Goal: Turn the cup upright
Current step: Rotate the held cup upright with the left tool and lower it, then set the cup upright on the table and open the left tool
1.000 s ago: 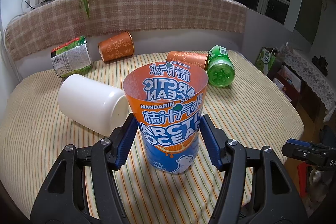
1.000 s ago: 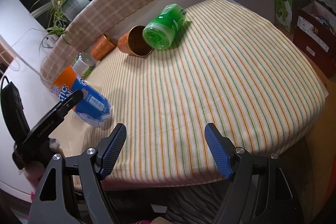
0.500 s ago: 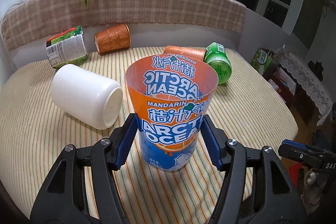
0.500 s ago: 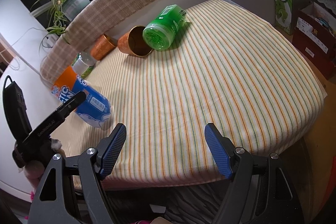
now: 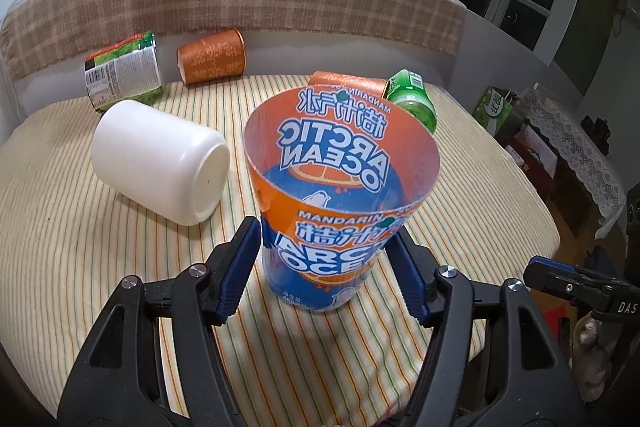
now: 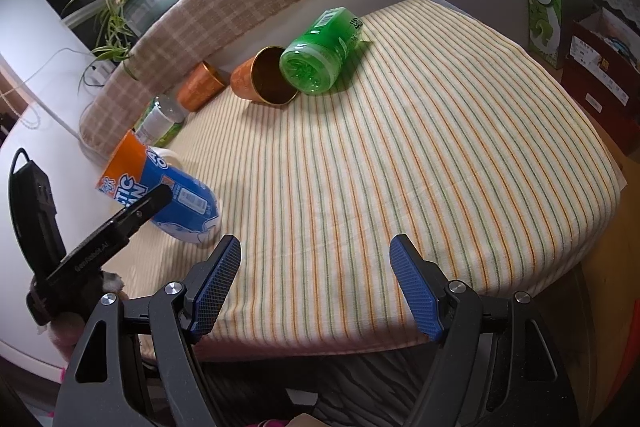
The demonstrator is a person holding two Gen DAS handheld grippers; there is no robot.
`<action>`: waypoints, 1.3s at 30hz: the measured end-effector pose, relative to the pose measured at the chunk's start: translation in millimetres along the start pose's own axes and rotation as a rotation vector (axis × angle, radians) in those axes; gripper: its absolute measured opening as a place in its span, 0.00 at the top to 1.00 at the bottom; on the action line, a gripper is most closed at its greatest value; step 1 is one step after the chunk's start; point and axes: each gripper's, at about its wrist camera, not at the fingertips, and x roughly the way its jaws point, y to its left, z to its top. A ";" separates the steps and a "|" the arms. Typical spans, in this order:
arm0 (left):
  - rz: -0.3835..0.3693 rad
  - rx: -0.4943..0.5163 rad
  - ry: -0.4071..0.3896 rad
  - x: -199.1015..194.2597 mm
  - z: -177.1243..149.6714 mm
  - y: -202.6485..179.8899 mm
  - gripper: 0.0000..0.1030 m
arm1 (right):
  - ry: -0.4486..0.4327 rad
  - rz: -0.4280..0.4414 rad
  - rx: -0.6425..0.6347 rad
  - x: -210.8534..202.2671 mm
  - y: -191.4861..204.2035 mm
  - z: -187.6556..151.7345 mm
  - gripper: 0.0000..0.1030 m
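Observation:
The orange and blue "Arctic Ocean" cup (image 5: pixel 332 211) stands upright on the striped tablecloth (image 5: pixel 80 251), mouth up. My left gripper (image 5: pixel 330 267) straddles its lower half; the blue pads (image 5: pixel 240 267) stand slightly off the cup wall, so the jaws are open. In the right wrist view the same cup (image 6: pixel 160 187) shows at the left with the left gripper's finger in front of it. My right gripper (image 6: pixel 316 283) is open and empty over the table's near edge.
A white cup (image 5: pixel 160 163) lies on its side left of the cup. Two orange cups (image 5: pixel 212 61) (image 5: pixel 344 81), a green bottle (image 5: pixel 412 103) and a green-labelled can (image 5: pixel 124 73) lie near the back. The table edge (image 6: pixel 600 227) drops off at right.
The left gripper's jaws have opened slightly off the cup, and the camera has risen and looks down into the cup more. The right gripper has not moved.

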 end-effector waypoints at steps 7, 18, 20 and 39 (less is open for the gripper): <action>-0.003 0.006 0.003 -2.7 -5.9 -1.7 0.24 | 0.000 0.000 -0.007 -0.5 1.8 -0.7 0.25; 0.002 0.002 0.022 -9.7 -20.3 3.3 0.23 | -0.022 -0.007 -0.046 -4.2 12.1 -1.1 0.25; 0.007 -0.002 0.023 -13.2 -23.8 6.7 0.23 | -0.035 -0.005 -0.065 -5.4 17.1 -0.5 0.25; 0.191 -0.043 -0.273 -106.5 -26.2 27.4 0.15 | -0.293 -0.039 -0.322 -31.4 78.9 0.1 0.22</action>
